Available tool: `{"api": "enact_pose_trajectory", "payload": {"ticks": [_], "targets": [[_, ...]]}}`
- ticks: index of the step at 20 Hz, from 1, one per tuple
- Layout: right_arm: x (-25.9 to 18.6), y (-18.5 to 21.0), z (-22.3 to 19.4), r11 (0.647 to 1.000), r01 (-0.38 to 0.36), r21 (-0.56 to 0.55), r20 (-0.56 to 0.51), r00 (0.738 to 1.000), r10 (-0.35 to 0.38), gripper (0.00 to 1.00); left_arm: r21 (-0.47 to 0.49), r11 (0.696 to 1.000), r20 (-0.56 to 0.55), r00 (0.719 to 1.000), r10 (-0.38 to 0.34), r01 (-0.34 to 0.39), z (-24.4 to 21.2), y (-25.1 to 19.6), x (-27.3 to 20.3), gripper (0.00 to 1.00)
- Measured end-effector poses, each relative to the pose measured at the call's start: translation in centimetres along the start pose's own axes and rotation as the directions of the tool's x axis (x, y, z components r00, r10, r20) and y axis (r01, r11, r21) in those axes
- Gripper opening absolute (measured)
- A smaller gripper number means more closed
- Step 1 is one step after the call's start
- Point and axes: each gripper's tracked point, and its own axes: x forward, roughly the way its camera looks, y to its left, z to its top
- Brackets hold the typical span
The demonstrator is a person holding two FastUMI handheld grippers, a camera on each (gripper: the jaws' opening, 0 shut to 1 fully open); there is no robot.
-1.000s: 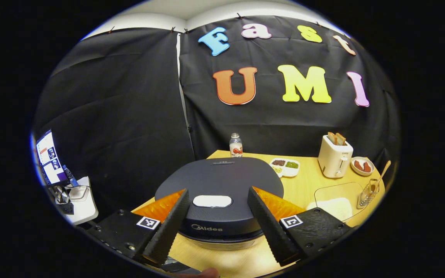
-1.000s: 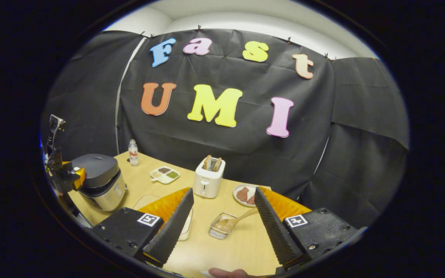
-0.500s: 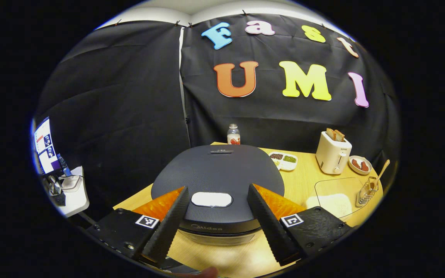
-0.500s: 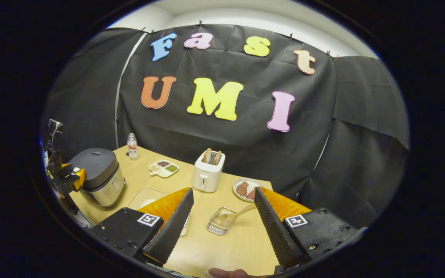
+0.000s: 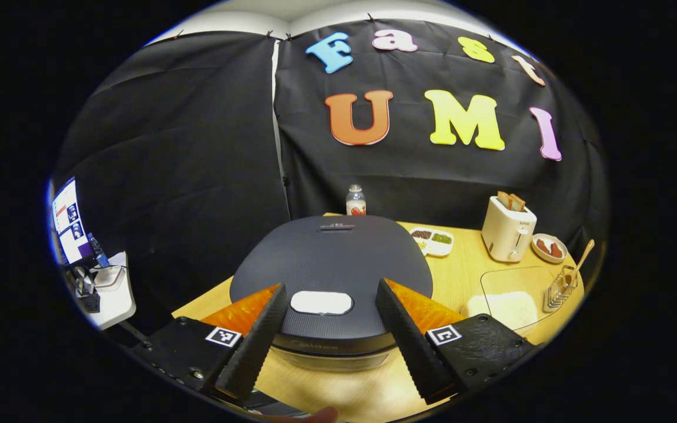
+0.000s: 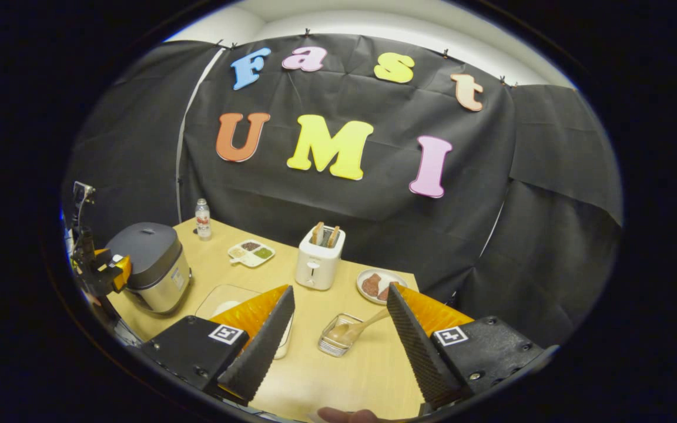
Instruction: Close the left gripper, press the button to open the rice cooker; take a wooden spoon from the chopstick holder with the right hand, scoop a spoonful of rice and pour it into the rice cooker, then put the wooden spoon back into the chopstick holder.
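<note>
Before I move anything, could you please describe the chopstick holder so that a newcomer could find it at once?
Start at the white toaster in the middle of the wooden table. Nearer than it, beside the plate of reddish food, sits the chopstick holder. It is the small clear container with a wooden spoon leaning out.

We see the rice cooker (image 6: 149, 264) at the table's (image 6: 338, 370) left end, the toaster (image 6: 318, 258) mid-table, the spoon (image 6: 357, 328) in its holder (image 6: 338, 342) before it.
</note>
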Motion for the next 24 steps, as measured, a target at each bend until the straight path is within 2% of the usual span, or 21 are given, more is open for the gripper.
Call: {"api": "enact_pose_trajectory", "payload": {"ticks": [4,8,12,13,14,17,18,19,20,21,22,23,24], "targets": [[-0.2,-0.8,2.0,0.999,0.035,0.025,0.076,0.996,-0.037,1.00,0.105,0.993,0.058,0.998,0.040,-0.046,2.9,0.6,-0.8,0.96],[-0.6,-2.0,3.7,0.996,0.061,0.059,0.104,0.992,-0.067,1.00,0.113,0.992,0.163,0.986,0.035,-0.054,9.3,-0.5,-3.1,0.96],[-1.9,-3.8,6.3,0.992,0.089,0.093,0.169,0.980,-0.103,1.00,0.032,0.999,0.244,0.970,-0.003,-0.005,15.5,-2.6,-7.7,0.96],[-2.5,-4.2,6.9,0.991,0.091,0.103,0.187,0.976,-0.109,1.00,0.023,1.000,0.262,0.965,-0.023,0.018,17.1,-3.4,-9.0,1.00],[-2.9,-4.6,7.3,0.989,0.097,0.112,0.202,0.972,-0.119,1.00,0.018,0.999,0.293,0.956,-0.031,0.027,18.7,-4.0,-10.3,0.96],[-4.7,-6.2,8.3,0.984,0.119,0.133,0.237,0.960,-0.148,1.00,0.029,0.996,0.345,0.935,-0.085,0.079,21.8,-6.2,-14.6,0.95],[-5.3,-6.4,8.5,0.983,0.111,0.143,0.247,0.958,-0.145,1.00,0.036,0.995,0.366,0.925,-0.104,0.098,22.9,-6.9,-15.9,0.91],[-6.1,-6.6,8.6,0.982,0.104,0.160,0.256,0.956,-0.143,1.00,0.041,0.992,0.394,0.910,-0.128,0.122,23.9,-7.7,-17.3,0.95],[-6.7,-7.2,8.8,0.979,0.100,0.175,0.264,0.954,-0.144,1.00,0.052,0.988,0.408,0.900,-0.152,0.144,24.6,-8.5,-18.4,0.91],[-7.4,-7.6,8.9,0.978,0.096,0.185,0.267,0.953,-0.144,1.00,0.060,0.986,0.419,0.893,-0.164,0.153,24.8,-8.4,-20.3,1.00],[-7.9,-7.9,9.1,0.976,0.092,0.199,0.272,0.951,-0.145,1.00,0.070,0.984,0.423,0.888,-0.179,0.165,24.8,-9.0,-20.9,0.95],[-8.3,-8.0,9.1,0.975,0.080,0.207,0.268,0.954,-0.135,1.00,0.085,0.980,0.435,0.879,-0.198,0.179,25.0,-9.6,-21.6,0.95],[-8.5,-8.0,9.1,0.975,0.071,0.211,0.262,0.957,-0.127,1.00,0.101,0.979,0.452,0.868,-0.203,0.176,25.2,-9.8,-22.0,1.00]]}}
